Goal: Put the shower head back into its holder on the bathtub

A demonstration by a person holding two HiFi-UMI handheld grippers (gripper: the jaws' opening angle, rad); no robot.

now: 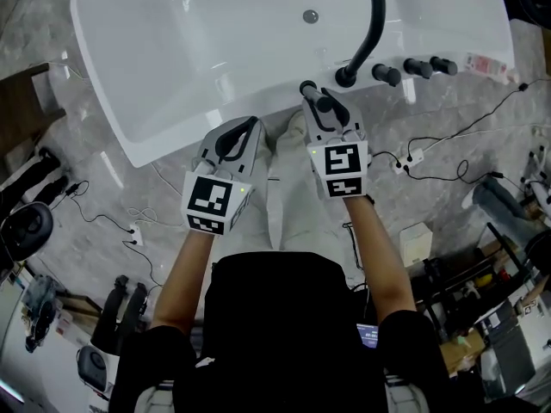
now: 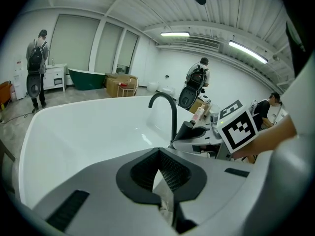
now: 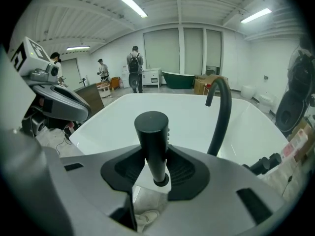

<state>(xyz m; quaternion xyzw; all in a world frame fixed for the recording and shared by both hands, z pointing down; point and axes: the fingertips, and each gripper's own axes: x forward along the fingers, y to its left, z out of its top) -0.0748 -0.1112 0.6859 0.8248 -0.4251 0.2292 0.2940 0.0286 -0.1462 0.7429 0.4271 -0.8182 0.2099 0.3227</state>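
Task underway, not finished. The right gripper (image 1: 325,108), centre of the head view, was clamped on the black cylindrical shower head (image 3: 152,136), which stood upright between its pads with the top end poking above the jaws. No hose could be seen. The left gripper (image 1: 244,132), just left of it, was empty, its jaw tips together. Both hung over the near rim of the white bathtub (image 1: 172,58), top of frame. The curved black faucet (image 1: 372,24) and a row of black fittings (image 1: 417,67) sat on the rim at upper right, apart from the shower head. Couldn't tell which fitting was the holder. Left to do, probably: carry the head over, seat it, release.
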